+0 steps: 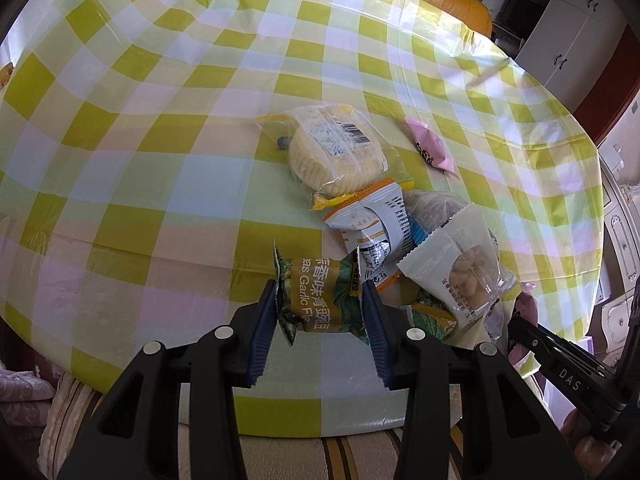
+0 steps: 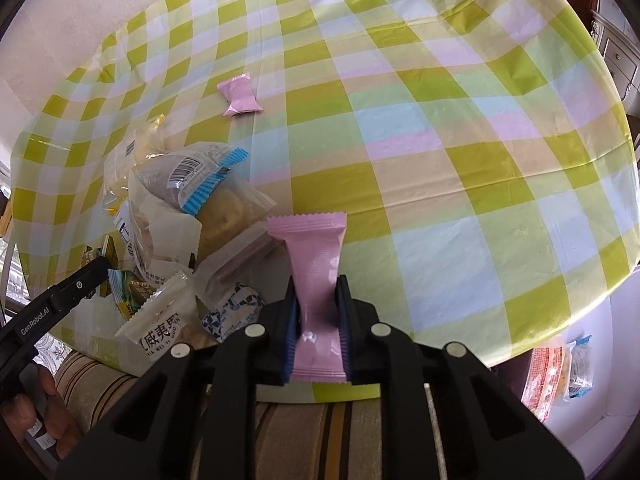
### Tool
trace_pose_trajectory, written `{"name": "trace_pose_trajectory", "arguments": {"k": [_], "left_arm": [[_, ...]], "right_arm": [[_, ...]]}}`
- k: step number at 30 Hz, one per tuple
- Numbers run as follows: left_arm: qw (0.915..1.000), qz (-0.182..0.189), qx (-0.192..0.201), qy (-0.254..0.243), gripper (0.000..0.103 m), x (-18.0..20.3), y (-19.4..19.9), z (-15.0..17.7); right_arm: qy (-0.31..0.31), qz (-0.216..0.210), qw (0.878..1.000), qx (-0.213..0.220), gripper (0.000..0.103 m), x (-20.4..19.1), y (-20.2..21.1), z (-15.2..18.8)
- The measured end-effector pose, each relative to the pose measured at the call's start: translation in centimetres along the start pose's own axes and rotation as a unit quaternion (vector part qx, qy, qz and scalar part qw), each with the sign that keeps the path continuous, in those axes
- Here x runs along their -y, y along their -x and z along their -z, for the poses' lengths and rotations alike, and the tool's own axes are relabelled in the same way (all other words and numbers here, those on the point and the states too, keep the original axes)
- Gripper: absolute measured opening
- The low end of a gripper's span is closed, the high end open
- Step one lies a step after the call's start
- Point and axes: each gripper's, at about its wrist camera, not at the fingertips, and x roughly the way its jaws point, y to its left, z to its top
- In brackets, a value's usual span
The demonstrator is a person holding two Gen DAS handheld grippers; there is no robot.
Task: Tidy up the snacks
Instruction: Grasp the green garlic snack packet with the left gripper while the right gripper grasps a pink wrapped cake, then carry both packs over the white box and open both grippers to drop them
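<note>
Sorting barely begun: left claw (image 1: pixel 320 304) clamps a green crinkled foil garlic-pea packet (image 1: pixel 318 300), right claw (image 2: pixel 318 312) clamps a pink plastic candy wrapper (image 2: pixel 318 280), while the heap of mixed snack packets (image 2: pixel 180 216) left of the right claw stays unsorted on the checked tabletop (image 2: pixel 440 160).

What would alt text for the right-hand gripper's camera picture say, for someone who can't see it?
A black two-finger gripper pinches a pink snack packet above a table with a yellow-green checked cloth. To its left lies a pile of wrapped snacks; a second pink packet lies alone farther back.

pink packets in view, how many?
2. One clamped in the right gripper: pink packet. A second pink packet lies alone farther out on the table. The pile could hide more.
</note>
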Motion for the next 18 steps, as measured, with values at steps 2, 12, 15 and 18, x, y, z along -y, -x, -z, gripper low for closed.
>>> {"name": "trace_pose_trajectory", "arguments": {"k": [2, 12, 15, 18], "left_arm": [[1.0, -0.001, 0.006, -0.002, 0.041, 0.2, 0.5, 0.1], [0.9994, 0.01, 0.025, -0.02, 0.041, 2.4, 2.9, 1.0], [0.9991, 0.018, 0.025, -0.029, 0.041, 3.5, 3.3, 1.5], [0.9984, 0.027, 0.025, -0.043, 0.041, 4.9, 3.7, 1.9]], "right_arm": [[-0.001, -0.001, 1.0, 0.003, 0.018, 0.1, 0.3, 0.1], [-0.006, -0.003, 1.0, 0.016, 0.018, 0.9, 2.0, 0.7], [-0.009, -0.001, 1.0, 0.021, 0.018, 1.5, 2.7, 1.0], [-0.014, -0.001, 1.0, 0.027, 0.018, 2.3, 3.5, 1.4]]}}
